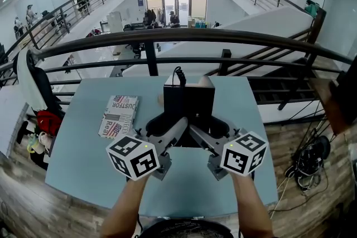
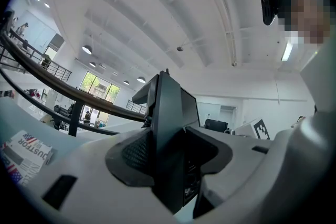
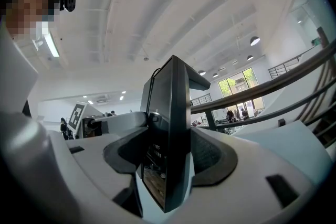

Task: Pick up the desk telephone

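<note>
Nearest the head camera, two forearms are reaching forward, each carrying a gripper with a marker cube. The left gripper (image 1: 167, 128) is biting the phone (image 1: 188, 100) from its left side and the right gripper (image 1: 215, 128) is biting it from its right. In each gripper view the dark pads are pressing on both faces of a thin black edge of the body, with no gap showing, so both claws are clamping on the phone.

The phone is sitting between the two claws over the middle of the table (image 1: 83, 136), turned roughly upright, with a cord (image 1: 179, 74) rising from its top. Pale tabletop is showing under its lower edge in the gripper views, so it is probably hanging clear of the surface, though no view is settling that fully.

The grasp is looking done and the lift under way — what is remaining is likely just carrying it higher and holding it steady.

Farther left a book (image 1: 119, 115) is lying flat on the table, well apart from the phone, and beyond the table a dark rail (image 1: 167, 36) is curving across.
</note>
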The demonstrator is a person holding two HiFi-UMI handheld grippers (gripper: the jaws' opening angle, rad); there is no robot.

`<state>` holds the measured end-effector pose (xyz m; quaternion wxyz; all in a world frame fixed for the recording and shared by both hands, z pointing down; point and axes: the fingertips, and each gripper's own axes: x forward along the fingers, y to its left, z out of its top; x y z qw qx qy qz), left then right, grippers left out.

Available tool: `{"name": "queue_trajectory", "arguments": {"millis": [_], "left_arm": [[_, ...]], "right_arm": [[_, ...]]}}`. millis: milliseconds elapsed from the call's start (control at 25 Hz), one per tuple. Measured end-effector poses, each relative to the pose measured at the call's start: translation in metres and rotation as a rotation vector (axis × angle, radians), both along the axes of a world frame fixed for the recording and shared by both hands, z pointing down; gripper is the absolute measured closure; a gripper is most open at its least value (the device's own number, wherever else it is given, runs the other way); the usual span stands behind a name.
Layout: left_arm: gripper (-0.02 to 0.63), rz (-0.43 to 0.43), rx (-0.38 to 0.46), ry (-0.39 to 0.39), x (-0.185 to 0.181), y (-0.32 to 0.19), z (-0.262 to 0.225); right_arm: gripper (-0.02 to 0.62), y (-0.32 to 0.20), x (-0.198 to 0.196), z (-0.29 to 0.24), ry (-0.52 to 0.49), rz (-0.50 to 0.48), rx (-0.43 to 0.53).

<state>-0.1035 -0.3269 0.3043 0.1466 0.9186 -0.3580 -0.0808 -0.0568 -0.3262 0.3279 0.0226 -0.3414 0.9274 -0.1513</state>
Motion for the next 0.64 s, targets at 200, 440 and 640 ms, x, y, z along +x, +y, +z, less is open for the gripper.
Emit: {"name": "queue_trajectory", "arguments": {"millis": [200, 440, 640], "left_arm": [[0.416, 0.001, -0.004, 0.005, 0.0003, 0.0009, 0.0001], [0.416, 0.005, -0.005, 0.002, 0.0005, 0.0002, 0.0016], [0.414, 0.006, -0.012, 0.004, -0.0006, 0.0002, 0.0015]], "right_arm": [[0.348, 0.0011, 0.0002, -0.0002, 0.002, 0.001, 0.0], [0.348, 0.0006, 0.0003, 0.0016, -0.001, 0.004, -0.002], [0.348, 0.001, -0.0009, 0.001, 0.003, 0.003, -0.004]]}}
